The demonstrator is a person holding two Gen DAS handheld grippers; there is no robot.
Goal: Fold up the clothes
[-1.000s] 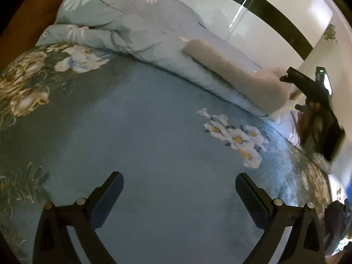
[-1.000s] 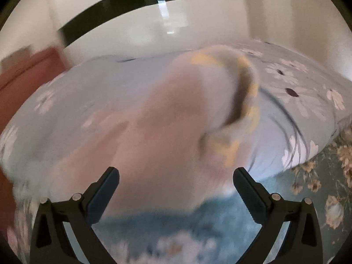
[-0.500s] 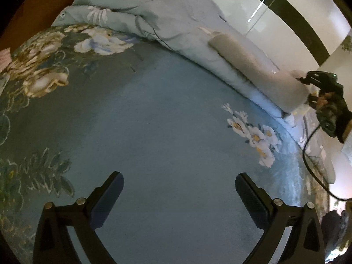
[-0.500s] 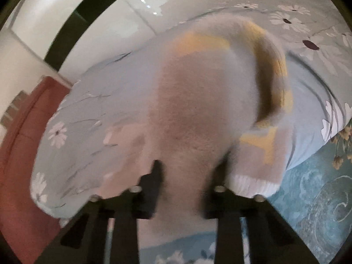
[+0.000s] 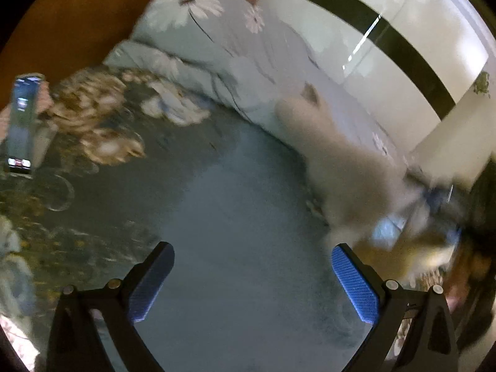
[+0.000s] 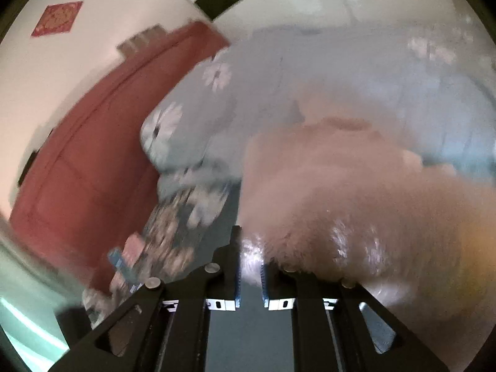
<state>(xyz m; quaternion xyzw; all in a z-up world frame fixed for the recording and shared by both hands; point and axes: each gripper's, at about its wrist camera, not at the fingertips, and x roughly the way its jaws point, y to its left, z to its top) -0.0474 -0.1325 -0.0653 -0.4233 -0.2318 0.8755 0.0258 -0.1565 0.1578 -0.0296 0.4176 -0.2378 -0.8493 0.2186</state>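
Observation:
A cream, fuzzy garment (image 5: 341, 161) with yellow patches lies stretched from the folded quilt down onto the blue floral bed sheet (image 5: 248, 204). My right gripper (image 6: 251, 257) holds a fold of this garment (image 6: 356, 204) between its pads; its jaws are closing to a narrow gap with the fabric pinched in it, and the rest bulges to the right. The picture is blurred by motion. My left gripper (image 5: 252, 279) hovers open above the bare sheet, nothing between its blue pads (image 5: 356, 285). The garment's near end lies just beyond its right finger.
A pale blue daisy-print quilt (image 5: 217, 46) is heaped along the far side of the bed. A phone (image 5: 21, 124) lies on the sheet at the left. A red-brown headboard (image 6: 77, 155) and a white wall with a black stripe (image 5: 387, 40) bound the bed.
The right jaws went from wide open to closed on the garment and swung it off the quilt toward the sheet. The left gripper rose and shifted, bringing the phone into view.

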